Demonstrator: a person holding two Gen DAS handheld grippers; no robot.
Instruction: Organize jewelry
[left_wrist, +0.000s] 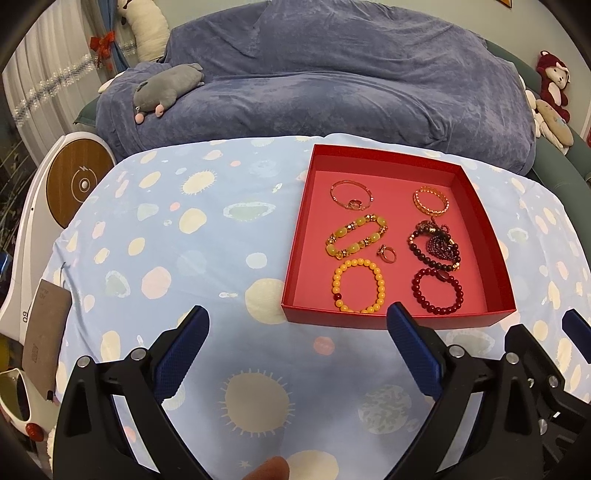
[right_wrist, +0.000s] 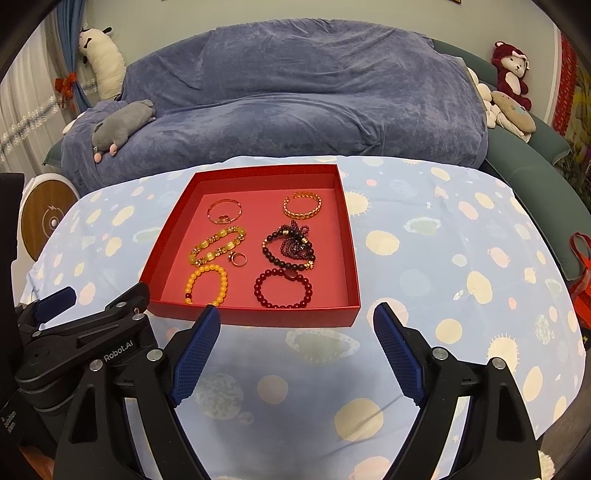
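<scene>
Close to us, the left gripper (left_wrist: 297, 317) has its two blue fingers (left_wrist: 184, 354) wide apart, with nothing between them. A fingertip (left_wrist: 269, 469) of the person peeks in at the very bottom. The right gripper (right_wrist: 297, 314) sits just beside it, and its fingers are wide apart too, with nothing in them. Both hang over the table, near the front of the box.

The table has a blue cloth (left_wrist: 166, 258) with pale dots and suns on it.

The red box (right_wrist: 255, 317) sits on the cloth, just past the fingers. All the jewelry lies inside it. At the front are a yellow bead bracelet (right_wrist: 207, 284) on the left and a dark red bead bracelet (right_wrist: 282, 290) on the right. Behind them is a small ring (right_wrist: 238, 259) near the middle. Next to the ring, on the left, lies a bracelet of big yellow stones (right_wrist: 218, 245). On the right lies a pile of dark beads (right_wrist: 291, 245). At the back are a thin bangle (right_wrist: 224, 212) on the left and a gold bangle (right_wrist: 302, 205) on the right.

Past the table is a sofa under a blue blanket (right_wrist: 295, 92). A grey soft toy (right_wrist: 122, 123) lies on it at the left. A red soft toy (right_wrist: 511, 72) sits far off at the right.
</scene>
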